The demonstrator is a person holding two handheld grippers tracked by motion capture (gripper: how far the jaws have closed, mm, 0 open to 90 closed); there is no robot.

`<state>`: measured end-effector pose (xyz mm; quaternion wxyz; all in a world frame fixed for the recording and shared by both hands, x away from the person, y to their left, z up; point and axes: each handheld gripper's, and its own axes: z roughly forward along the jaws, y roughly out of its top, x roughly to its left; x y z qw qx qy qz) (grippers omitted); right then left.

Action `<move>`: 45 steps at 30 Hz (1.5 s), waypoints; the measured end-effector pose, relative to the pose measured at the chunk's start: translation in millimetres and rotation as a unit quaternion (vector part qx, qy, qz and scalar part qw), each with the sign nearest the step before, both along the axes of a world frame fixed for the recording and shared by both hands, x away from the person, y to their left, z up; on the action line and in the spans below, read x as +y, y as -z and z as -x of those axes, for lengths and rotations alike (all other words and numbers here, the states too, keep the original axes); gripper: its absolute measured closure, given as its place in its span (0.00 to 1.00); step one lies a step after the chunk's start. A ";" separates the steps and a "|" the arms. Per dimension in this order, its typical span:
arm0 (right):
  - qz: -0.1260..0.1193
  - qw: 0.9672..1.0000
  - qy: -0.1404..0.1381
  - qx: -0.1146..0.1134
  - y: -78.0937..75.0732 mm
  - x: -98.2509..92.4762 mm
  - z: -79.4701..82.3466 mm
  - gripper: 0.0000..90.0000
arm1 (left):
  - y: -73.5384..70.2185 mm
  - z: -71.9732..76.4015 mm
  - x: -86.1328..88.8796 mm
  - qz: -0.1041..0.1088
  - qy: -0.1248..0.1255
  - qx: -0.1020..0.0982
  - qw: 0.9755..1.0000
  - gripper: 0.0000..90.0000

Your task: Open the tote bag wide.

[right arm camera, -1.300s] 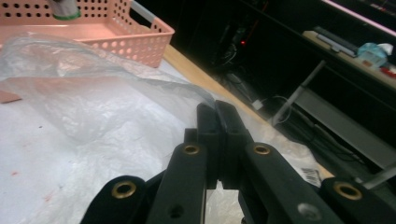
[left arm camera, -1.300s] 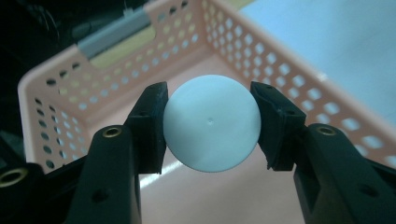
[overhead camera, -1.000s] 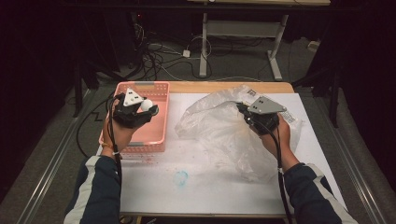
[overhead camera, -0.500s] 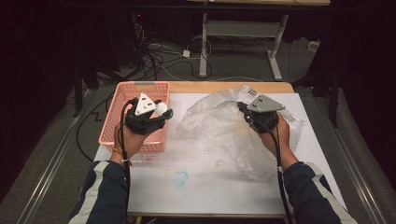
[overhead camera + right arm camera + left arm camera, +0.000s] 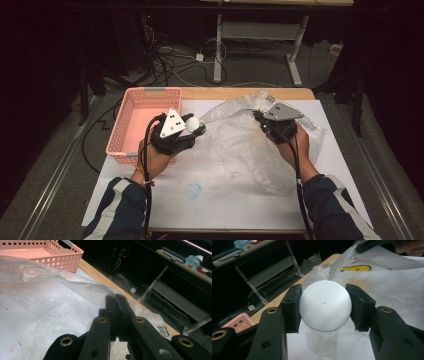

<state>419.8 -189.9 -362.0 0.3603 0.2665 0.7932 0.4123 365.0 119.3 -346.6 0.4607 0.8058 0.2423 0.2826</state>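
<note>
Covering the centre-right of the high view, the clear plastic bag (image 5: pixel 250 150) lies on the table (image 5: pixel 220 210), its edge pinched in the right gripper (image 5: pixel 267 122). The pink basket (image 5: pixel 131 145) sits upper left. The left gripper (image 5: pixel 192 129) clamps the white ball (image 5: pixel 325 305) beside the bag; bagging appears next, requiring an opened mouth.

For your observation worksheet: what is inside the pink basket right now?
The pink basket looks empty across its visible floor. Its near right corner is covered by the left gripper, which holds a white ball, so that part cannot be checked.
</note>
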 end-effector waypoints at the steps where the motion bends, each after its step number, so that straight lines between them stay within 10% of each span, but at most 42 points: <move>1: 0.000 1.000 -0.001 0.000 0.5 0.0 0.2 1.00 | 0.8 1.6 -3.8 0.000 0.005 -0.002 1.000 0.54; 23: -0.029 0.999 -0.024 0.012 -3.9 1.6 6.8 1.00 | 65.9 -16.3 -111.0 -0.062 0.078 0.040 0.994 0.54; 34: -0.038 0.999 -0.029 0.025 0.0 -4.3 9.1 1.00 | 111.5 -41.7 -147.1 -0.086 0.065 0.069 0.992 0.53; 45: -0.039 0.998 -0.031 0.030 5.6 -3.7 8.4 1.00 | 117.3 -54.5 -158.6 -0.081 0.039 0.054 0.995 0.53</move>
